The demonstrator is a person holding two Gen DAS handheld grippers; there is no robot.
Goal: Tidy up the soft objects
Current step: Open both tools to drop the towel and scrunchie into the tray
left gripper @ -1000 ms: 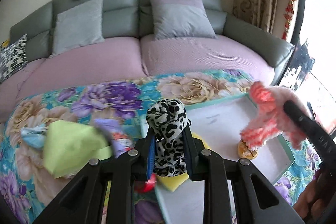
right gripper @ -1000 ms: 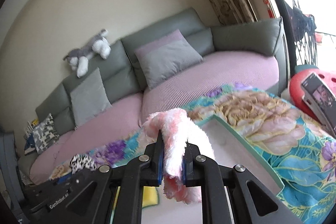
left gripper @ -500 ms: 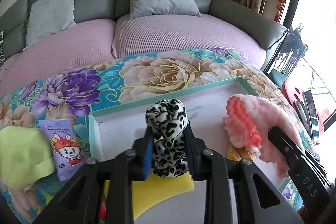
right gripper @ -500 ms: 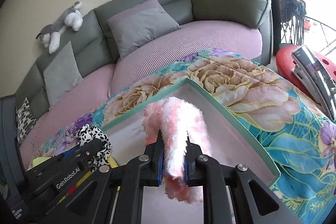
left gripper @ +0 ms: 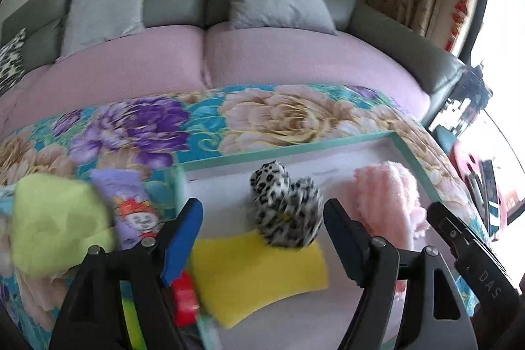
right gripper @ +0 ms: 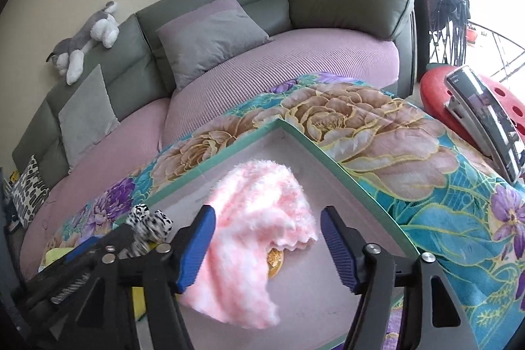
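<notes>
A teal-rimmed white tray (left gripper: 295,150) (right gripper: 315,150) lies on a flowered cloth. My left gripper (left gripper: 262,228) hangs over it, its jaws opening; the leopard-print soft piece (left gripper: 285,205) (right gripper: 149,223) sits loose between them, partly on a yellow sponge (left gripper: 259,274). My right gripper (right gripper: 267,246) is also opening. The fluffy pink cloth (right gripper: 256,232) (left gripper: 387,199) lies free in the tray between its fingers, brushing the left pad (right gripper: 197,251) and draped over a small golden object (right gripper: 275,259).
Left of the tray lie a lime-green cloth (left gripper: 55,222), a purple packet (left gripper: 131,209) and a red item (left gripper: 185,300). Behind the cloth stands a pink-and-grey sofa (left gripper: 203,61) with cushions and a plush dog (right gripper: 85,38). A red stool (right gripper: 439,100) with a phone is at right.
Both grippers sank toward the tray and spread their jaws. The leopard piece and the pink cloth, pinched a moment ago, now rest in the tray.
</notes>
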